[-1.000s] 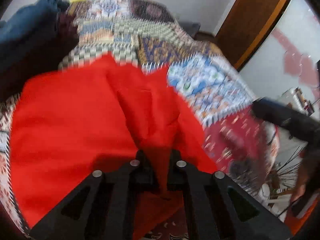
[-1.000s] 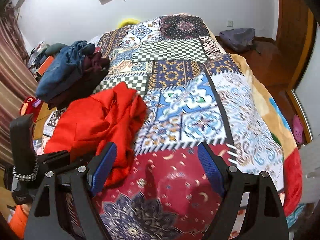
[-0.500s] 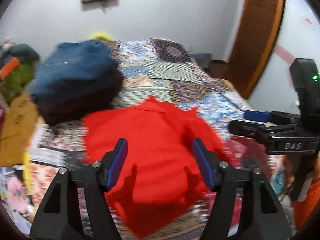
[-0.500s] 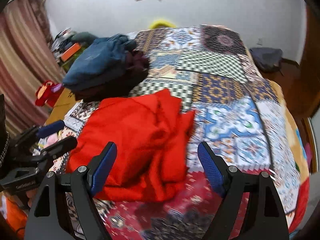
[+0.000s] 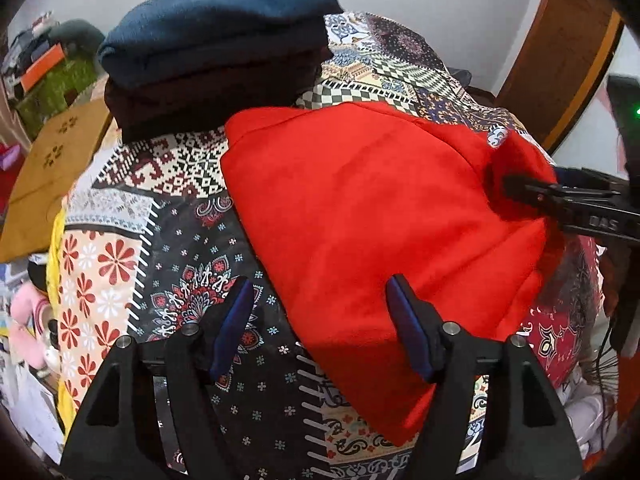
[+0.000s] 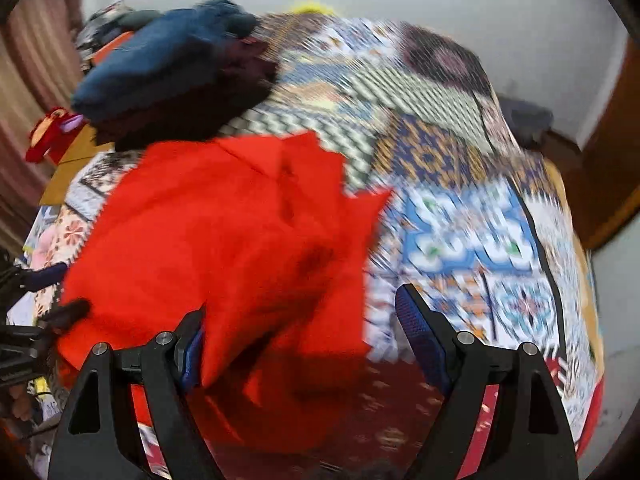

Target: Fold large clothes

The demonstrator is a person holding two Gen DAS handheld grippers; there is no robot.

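The left gripper (image 5: 316,320) has let go of the red garment (image 5: 372,216) and now hangs spread above it; the right gripper (image 6: 300,328) stays spread, lower over the garment's edge on the patchwork bedspread (image 6: 460,184).

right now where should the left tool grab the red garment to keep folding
Probably the near bottom corner of the red garment, coming from the bed's near edge: that edge lies flat and free on the bedspread, just ahead of the open left tool.
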